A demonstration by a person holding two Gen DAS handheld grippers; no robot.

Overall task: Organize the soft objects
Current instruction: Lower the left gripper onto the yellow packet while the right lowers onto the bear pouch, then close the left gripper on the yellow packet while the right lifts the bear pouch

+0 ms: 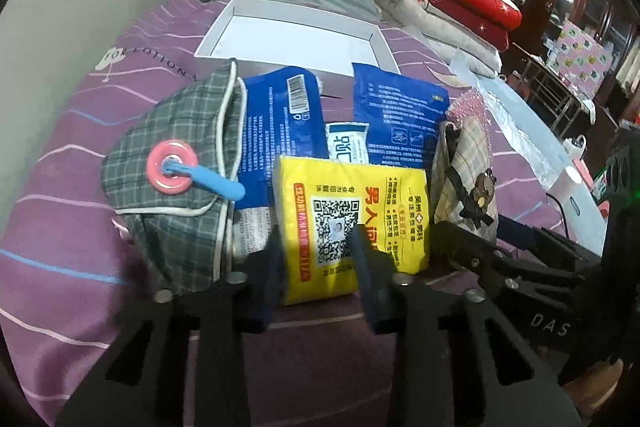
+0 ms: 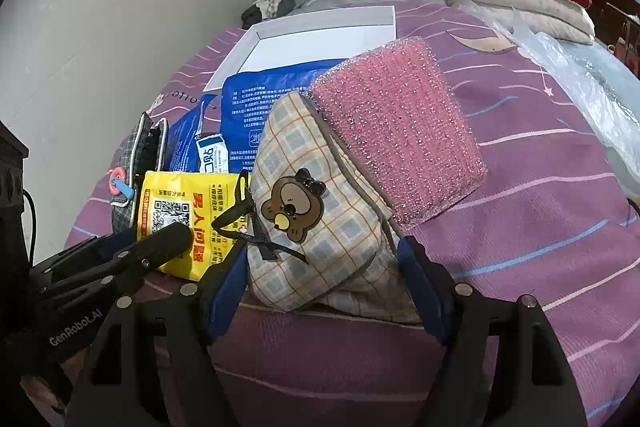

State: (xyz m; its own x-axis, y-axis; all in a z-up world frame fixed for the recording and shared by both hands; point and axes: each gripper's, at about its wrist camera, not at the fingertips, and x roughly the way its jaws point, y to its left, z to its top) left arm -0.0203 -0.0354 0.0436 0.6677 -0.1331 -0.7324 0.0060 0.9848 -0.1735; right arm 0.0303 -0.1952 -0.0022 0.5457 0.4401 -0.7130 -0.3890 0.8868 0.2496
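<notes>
While the left gripper (image 1: 320, 259) is straddling the yellow tissue pack (image 1: 352, 215) with parted jaws, the right gripper (image 2: 320, 279) is spreading wide around the beige plaid bear pouch (image 2: 320, 211), which is lying against the pink sponge (image 2: 396, 131) on the purple bedsheet (image 2: 540, 227), near the white box (image 1: 296, 39).

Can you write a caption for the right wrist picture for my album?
Right gripper open, fingers either side of the bear pouch, pink sponge leaning behind it.
</notes>
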